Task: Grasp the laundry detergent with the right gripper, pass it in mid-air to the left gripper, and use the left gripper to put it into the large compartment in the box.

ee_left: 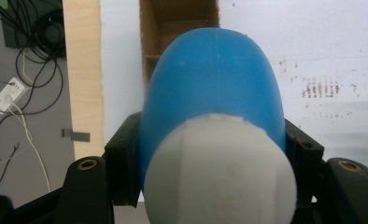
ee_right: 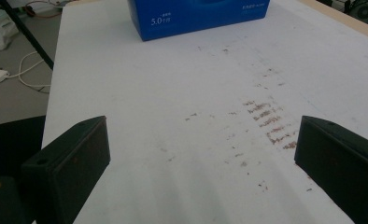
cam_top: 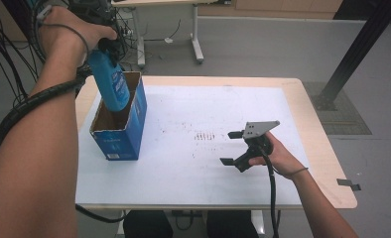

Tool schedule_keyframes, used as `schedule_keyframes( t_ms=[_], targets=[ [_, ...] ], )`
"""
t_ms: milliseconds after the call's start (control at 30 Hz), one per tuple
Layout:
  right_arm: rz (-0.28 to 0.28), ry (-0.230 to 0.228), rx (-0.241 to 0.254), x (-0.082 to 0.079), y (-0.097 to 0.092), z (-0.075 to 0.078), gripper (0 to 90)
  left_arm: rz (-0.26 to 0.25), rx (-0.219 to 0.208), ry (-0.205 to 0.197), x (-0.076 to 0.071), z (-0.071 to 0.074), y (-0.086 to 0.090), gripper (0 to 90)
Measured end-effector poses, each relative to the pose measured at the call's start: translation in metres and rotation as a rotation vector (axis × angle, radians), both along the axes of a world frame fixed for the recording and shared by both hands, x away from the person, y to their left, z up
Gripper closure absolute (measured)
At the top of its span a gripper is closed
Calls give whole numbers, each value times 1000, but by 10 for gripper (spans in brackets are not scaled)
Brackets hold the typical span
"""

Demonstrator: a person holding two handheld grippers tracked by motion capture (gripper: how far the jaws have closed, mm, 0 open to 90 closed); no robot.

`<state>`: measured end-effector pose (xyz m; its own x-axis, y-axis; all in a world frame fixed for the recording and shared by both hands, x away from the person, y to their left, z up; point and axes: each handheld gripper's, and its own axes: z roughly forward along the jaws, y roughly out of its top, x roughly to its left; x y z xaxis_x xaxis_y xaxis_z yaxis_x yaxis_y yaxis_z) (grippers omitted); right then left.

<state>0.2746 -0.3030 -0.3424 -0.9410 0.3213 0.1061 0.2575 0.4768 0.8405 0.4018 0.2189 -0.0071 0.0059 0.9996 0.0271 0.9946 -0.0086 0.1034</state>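
Lab or test-rig room, not a home. Bare grey floor point(cam_top: 263, 54); loose cables point(ee_left: 30, 56) and a white power adapter point(ee_left: 8, 95) on it, left of the left gripper point(ee_left: 210, 154). Light wooden table point(cam_top: 310, 114) under a stained white sheet point(cam_top: 203, 148). Black metal frame post point(cam_top: 357, 49) beyond the right gripper point(cam_top: 235, 148). Second desk's legs point(cam_top: 197, 34) at the back.

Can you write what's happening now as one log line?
left tongs: shut on blue bottle | bottle: entering open box | right tongs: open, empty
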Motion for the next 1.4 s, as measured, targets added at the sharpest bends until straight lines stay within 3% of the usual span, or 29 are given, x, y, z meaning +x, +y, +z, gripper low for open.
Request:
schedule_keyframes(
  t_ms=[233,700,1400],
  targets=[
    [-6,-7,4,1,1,0,32,6,20,-3,1,-12,-1,377],
    [-6,-14,4,1,1,1,32,7,17,16,6,-31,5,376],
    [-16,-8,10,-1,-2,-3,32,9,4,75,15,-82,7,377]
  ],
)
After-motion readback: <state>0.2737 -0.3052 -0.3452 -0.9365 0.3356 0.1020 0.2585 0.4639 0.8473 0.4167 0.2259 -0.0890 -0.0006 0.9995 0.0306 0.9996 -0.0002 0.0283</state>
